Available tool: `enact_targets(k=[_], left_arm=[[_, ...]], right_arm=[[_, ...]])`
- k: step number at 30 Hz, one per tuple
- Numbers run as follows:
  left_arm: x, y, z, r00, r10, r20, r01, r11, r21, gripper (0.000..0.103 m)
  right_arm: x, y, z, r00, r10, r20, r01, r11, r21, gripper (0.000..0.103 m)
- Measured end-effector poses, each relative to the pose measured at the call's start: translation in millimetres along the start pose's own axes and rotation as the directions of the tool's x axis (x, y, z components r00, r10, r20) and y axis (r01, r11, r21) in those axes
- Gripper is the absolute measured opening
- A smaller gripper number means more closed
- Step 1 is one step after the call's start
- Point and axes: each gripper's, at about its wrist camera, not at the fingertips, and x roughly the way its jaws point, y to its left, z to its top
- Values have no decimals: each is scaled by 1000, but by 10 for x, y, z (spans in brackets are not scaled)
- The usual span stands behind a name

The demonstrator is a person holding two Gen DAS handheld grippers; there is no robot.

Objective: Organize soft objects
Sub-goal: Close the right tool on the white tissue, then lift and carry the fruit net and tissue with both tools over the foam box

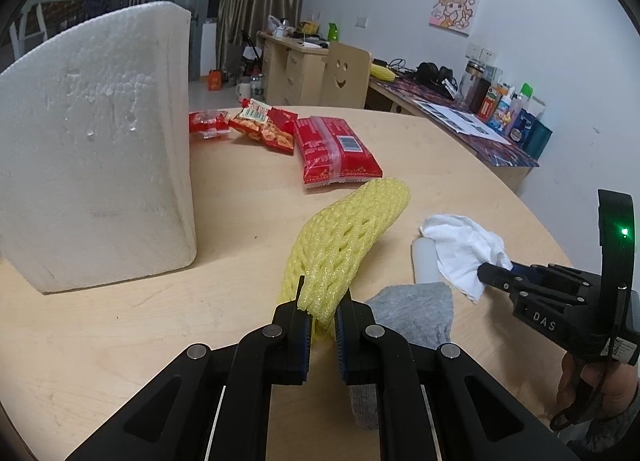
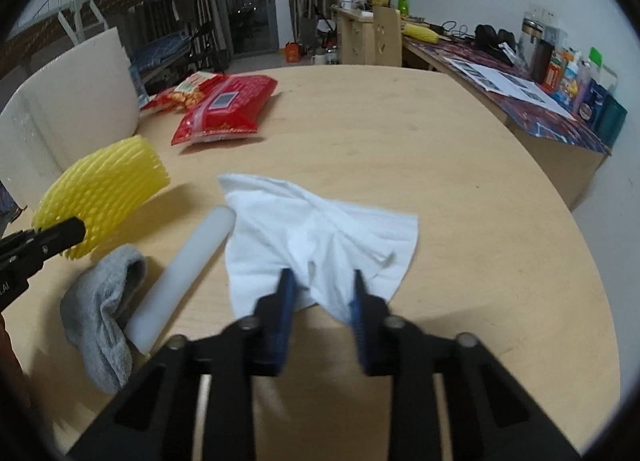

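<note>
The left gripper (image 1: 324, 301) is clenching its jaws on the near end of the yellow foam mesh sleeve (image 1: 344, 237), lifting it above the round wooden counter (image 1: 240, 205). The right gripper (image 2: 322, 287) is hovering with jaws released, straddling the crumpled white cloth (image 2: 320, 229) lying beside the white foam cylinder (image 2: 184, 273) and grey sock (image 2: 100, 313).

Yellow foam net (image 1: 344, 237) lifted; white cloth (image 2: 320, 237), gray sock (image 2: 100, 321) lie crumpled.

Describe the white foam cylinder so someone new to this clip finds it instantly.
On the round wooden table, look near the front edge, left of the white cloth. The foam cylinder lies flat between that cloth and the grey sock. It is the only smooth, rigid-looking white tube; its neighbours are crumpled fabric.
</note>
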Motion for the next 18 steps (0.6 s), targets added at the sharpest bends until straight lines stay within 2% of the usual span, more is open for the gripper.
enact_targets(k=[4,18], left_arm=[[-17,-19,-5,1000,-1,10,1,1000,7,11],[-217,-135,-19,998,-25,63,23,999,47,11]], right_arm=[[-34,-41,-17,1000,21,16,-21,999,31,17],[-418,-150,1,992,23,120,-32,997,70,17]])
